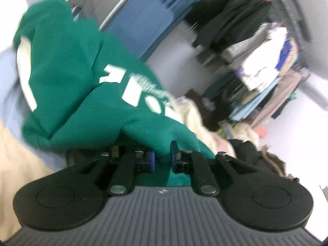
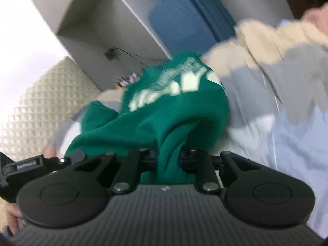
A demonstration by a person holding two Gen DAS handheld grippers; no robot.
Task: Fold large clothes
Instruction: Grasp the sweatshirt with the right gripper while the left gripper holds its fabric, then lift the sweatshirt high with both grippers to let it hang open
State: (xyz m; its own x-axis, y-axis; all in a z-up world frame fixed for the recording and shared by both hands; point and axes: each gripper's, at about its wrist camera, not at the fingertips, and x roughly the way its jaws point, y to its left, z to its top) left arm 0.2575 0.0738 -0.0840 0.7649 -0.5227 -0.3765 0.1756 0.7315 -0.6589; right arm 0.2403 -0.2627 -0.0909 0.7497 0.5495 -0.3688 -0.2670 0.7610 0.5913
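Observation:
A green sweatshirt (image 1: 78, 82) with white lettering hangs bunched in the air in front of the left wrist camera. My left gripper (image 1: 163, 158) is shut on a fold of its green cloth. In the right wrist view the same green sweatshirt (image 2: 164, 106) is lifted and crumpled, and my right gripper (image 2: 168, 160) is shut on a thick bunch of its fabric. The other gripper's body (image 2: 30, 164) shows at the lower left of the right wrist view. Both views are motion-blurred.
A person in a cream, grey and pale blue top (image 2: 276, 102) stands close on the right. A rack of hanging and stacked clothes (image 1: 256, 61) is at the right. Cream and dark garments (image 1: 235, 139) lie below it. A blue chair back (image 2: 174, 20) and a quilted cream surface (image 2: 41, 102) are behind.

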